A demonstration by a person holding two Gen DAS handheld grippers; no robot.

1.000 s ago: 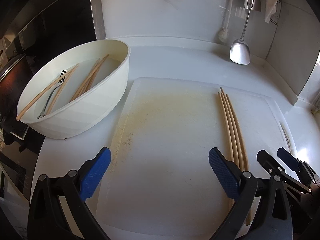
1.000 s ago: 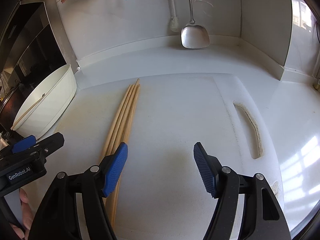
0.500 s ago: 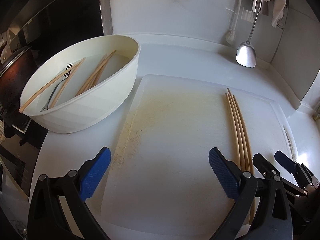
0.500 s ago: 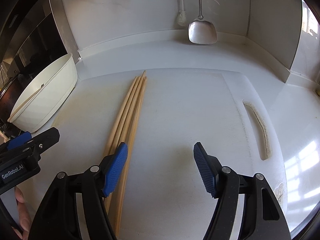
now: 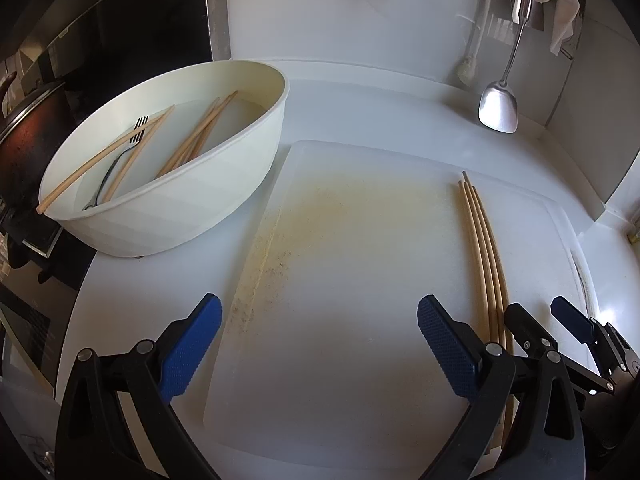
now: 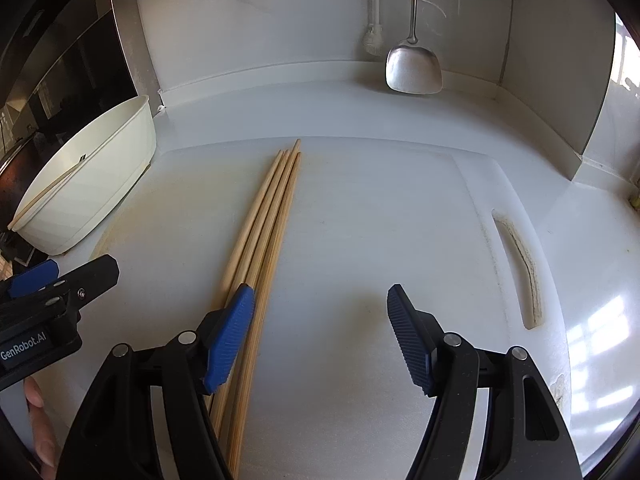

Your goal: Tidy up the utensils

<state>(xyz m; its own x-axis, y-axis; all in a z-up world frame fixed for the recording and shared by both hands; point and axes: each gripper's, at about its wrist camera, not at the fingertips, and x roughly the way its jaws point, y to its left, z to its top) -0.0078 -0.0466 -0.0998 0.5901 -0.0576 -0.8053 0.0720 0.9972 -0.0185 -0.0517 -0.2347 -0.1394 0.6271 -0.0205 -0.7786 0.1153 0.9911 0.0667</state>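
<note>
Both grippers, the left gripper [image 5: 318,344] and the right gripper [image 6: 320,334], are built from black frames with silver screws, ribbed blue pads are fitted, and "GenRobot.AI" is printed in white on the left one.

Left gripper [image 5: 318,340] hung wide open over the white cutting board [image 5: 360,240]. Four chopsticks [image 5: 482,248] lay along the board's right side; more sat in the white basin [image 5: 224,200] with a fork [image 5: 120,156].

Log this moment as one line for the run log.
left gripper: open, empty | right gripper: open, empty | four wooden chopsticks: on white cutting board | cream oval basin: chopsticks, fork inside
</note>
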